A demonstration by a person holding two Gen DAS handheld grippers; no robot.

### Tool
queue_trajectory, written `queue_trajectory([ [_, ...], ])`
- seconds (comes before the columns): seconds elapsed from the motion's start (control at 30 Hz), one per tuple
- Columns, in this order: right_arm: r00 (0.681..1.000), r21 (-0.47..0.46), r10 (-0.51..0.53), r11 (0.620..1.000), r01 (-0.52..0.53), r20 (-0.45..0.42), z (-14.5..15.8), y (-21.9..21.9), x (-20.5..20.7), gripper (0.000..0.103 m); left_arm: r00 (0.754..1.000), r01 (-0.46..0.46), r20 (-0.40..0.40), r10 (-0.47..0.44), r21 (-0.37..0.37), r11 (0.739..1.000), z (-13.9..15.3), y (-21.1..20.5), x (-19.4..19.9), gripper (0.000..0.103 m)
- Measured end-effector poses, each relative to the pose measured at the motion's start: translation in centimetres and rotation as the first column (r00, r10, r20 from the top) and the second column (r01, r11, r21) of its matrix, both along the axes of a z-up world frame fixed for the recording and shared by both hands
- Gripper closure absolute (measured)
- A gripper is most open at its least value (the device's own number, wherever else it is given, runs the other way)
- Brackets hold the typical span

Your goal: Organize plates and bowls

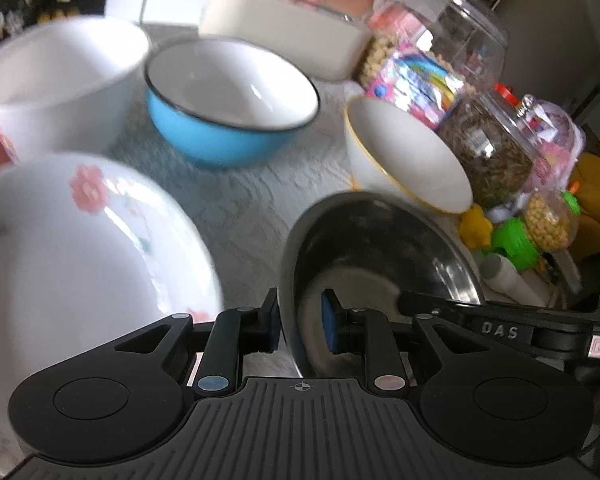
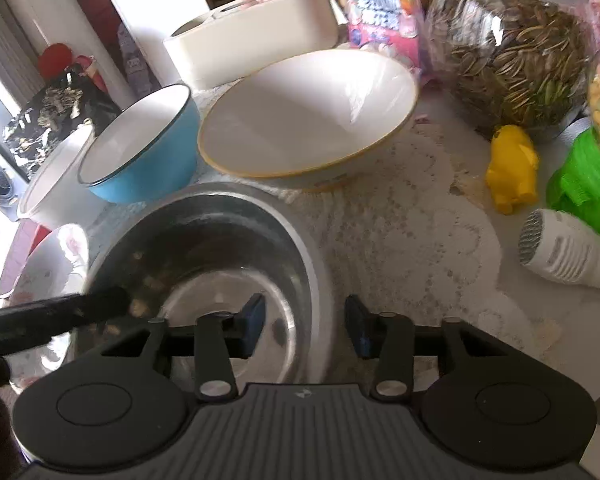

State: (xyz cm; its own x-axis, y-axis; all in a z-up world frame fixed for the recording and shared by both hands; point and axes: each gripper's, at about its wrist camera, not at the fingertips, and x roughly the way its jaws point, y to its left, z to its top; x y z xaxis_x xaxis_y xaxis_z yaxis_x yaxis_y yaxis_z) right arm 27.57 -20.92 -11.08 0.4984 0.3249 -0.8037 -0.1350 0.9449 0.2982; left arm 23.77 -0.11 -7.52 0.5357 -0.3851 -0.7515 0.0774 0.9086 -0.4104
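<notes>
1. The left gripper point(image 1: 300, 326) straddles the near rim of a steel bowl point(image 1: 380, 248): one blue pad sits outside the wall, the other inside. The rim runs between them, but whether the pads actually pinch the metal cannot be told from this blurred view.

2. The right gripper point(image 2: 305, 330) hangs over the opposite rim of the steel bowl point(image 2: 204, 248), its jaws spread wide with one pad inside the bowl and one outside, gripping nothing. It looks placed to steady or take the bowl.

3. The bowl appears tilted in the left wrist view, probably because only one edge is held (the blur makes this uncertain). It sits on or just above a pale lace tablecloth point(image 2: 400, 220).

4. Other crockery is gathered close, which suits stacking:
   - a yellow-rimmed white bowl point(image 2: 308, 116) just beyond the steel one,
   - a blue bowl point(image 2: 148, 148) beside it,
   - a plain white bowl point(image 1: 60, 76) further left,
   - a floral white dish point(image 1: 80, 248) nearest the left gripper.

5. Snack jars point(image 2: 512, 48), a yellow toy point(image 2: 514, 168) and a white microphone point(image 2: 564, 248) crowd the right side, so a swing that way risks a knock.
</notes>
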Motion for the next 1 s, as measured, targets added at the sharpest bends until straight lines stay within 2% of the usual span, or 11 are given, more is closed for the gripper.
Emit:
queue_trajectory([
  [0.1,1.0,-0.035,-0.006,0.999,0.007,0.018,0.4,1.0,-0.8,0.065,1.0,-0.027,-0.001,0.027,-0.009,1.0,0.2,0.3,-0.6,0.08],
  [0.27,0.999,-0.022,0.015,1.0,-0.014,0.036,2.2,2.2,-1.5,0.065,0.997,-0.071,0.03,0.073,-0.055,0.996,1.9,2.4,-2.0,0.08],
  [0.47,0.99,-0.03,0.099,0.995,-0.096,0.1,5.0,6.9,-1.2,0.065,0.979,-0.179,0.09,0.185,-0.074,0.981,4.6,7.1,-4.4,0.079],
  [0.63,0.975,-0.033,0.196,0.98,-0.194,0.101,4.8,12.6,-0.9,0.065,0.947,-0.294,0.125,0.296,-0.036,0.955,4.8,11.8,-6.6,0.078],
  [0.77,0.962,-0.019,0.262,0.965,-0.262,0.079,3.5,16.8,-1.2,0.066,0.92,-0.374,0.117,0.373,-0.012,0.927,4.2,15.2,-7.7,0.078],
  [0.93,0.94,-0.069,0.335,0.941,-0.331,0.06,2.4,21.3,-1.4,0.066,0.895,-0.441,0.112,0.431,0.074,0.895,3.2,17.2,-8.0,0.078],
  [1.0,0.936,-0.1,0.346,0.935,-0.34,0.059,2.2,22.2,-1.6,0.065,0.893,-0.446,0.115,0.436,0.079,0.892,3.2,17.7,-8.2,0.08],
])
